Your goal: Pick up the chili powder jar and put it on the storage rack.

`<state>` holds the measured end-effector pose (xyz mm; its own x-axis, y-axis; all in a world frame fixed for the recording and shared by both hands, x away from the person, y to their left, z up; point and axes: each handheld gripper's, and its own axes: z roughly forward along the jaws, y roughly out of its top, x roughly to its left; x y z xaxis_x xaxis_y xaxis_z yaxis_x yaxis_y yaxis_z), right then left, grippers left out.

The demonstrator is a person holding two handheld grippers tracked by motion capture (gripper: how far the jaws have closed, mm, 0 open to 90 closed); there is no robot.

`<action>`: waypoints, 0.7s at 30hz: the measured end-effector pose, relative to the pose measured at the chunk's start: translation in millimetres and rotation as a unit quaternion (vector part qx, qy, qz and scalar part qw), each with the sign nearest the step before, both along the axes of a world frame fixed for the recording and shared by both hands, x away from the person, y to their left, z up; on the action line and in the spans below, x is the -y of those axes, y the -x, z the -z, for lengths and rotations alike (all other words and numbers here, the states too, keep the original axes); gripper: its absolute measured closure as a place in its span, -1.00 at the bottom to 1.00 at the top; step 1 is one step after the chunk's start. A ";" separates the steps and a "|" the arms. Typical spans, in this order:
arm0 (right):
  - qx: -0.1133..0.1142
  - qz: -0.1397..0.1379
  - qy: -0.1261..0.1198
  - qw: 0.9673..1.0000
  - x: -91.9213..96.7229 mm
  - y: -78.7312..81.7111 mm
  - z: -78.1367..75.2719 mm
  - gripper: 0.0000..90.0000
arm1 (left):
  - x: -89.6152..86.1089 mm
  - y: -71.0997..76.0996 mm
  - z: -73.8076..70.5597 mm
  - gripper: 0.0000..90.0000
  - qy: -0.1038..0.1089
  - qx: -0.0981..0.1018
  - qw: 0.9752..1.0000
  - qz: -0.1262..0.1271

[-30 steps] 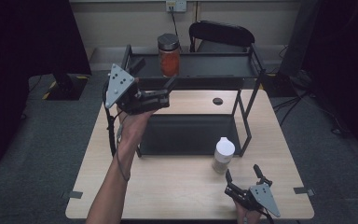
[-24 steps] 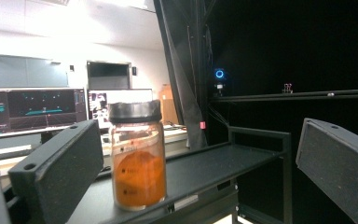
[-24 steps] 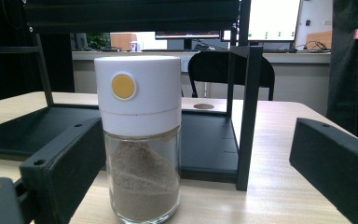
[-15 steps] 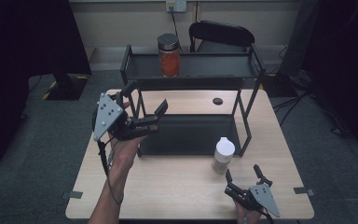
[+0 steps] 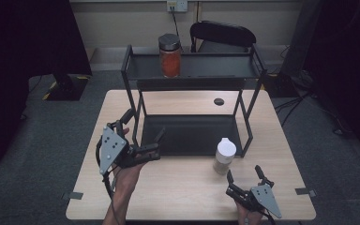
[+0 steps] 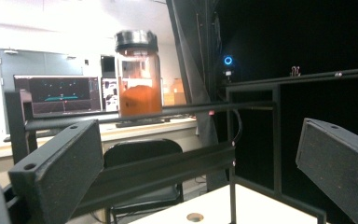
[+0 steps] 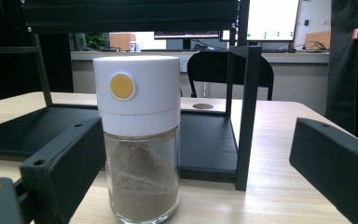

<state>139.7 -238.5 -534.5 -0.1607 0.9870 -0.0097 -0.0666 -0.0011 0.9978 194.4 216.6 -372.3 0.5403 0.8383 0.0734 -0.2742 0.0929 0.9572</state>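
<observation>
Your left gripper (image 5: pixel 143 145) sits at the lower left of the high view, just off the front left corner of the black two-tier metal rack (image 5: pixel 140 66), with its jaws spread wide and nothing between them. In the left gripper view those jaws frame the glass jar with the dark metal lid (image 6: pixel 137 74), upper left of centre; it stands upright on the rack's top shelf and holds an orange-red filling that reaches most of the way up. The rack's top rail crosses in front of the jar's base.

Moving right, the clear glass shaker with the white cap (image 5: pixel 224 156) stands upright on the pale wooden table (image 5: pixel 183 197), just in front of the rack's lower tray and beside its front right post. It is about half full of brown powder, and a yellow dot marks the cap in the right gripper view.

At the lower right, your right gripper (image 5: pixel 244 176) rests near the table's front edge, jaws wide apart and empty, pointed at the shaker but apart from it. A black chair (image 5: pixel 222 33) stands behind the rack.
</observation>
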 end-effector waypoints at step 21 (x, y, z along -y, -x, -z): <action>0.000 0.001 0.000 1.000 -0.5 0.1 -0.1 -0.94 | 8.7 24.7 86.5 -1.00 -0.002 -0.056 0.997 -0.052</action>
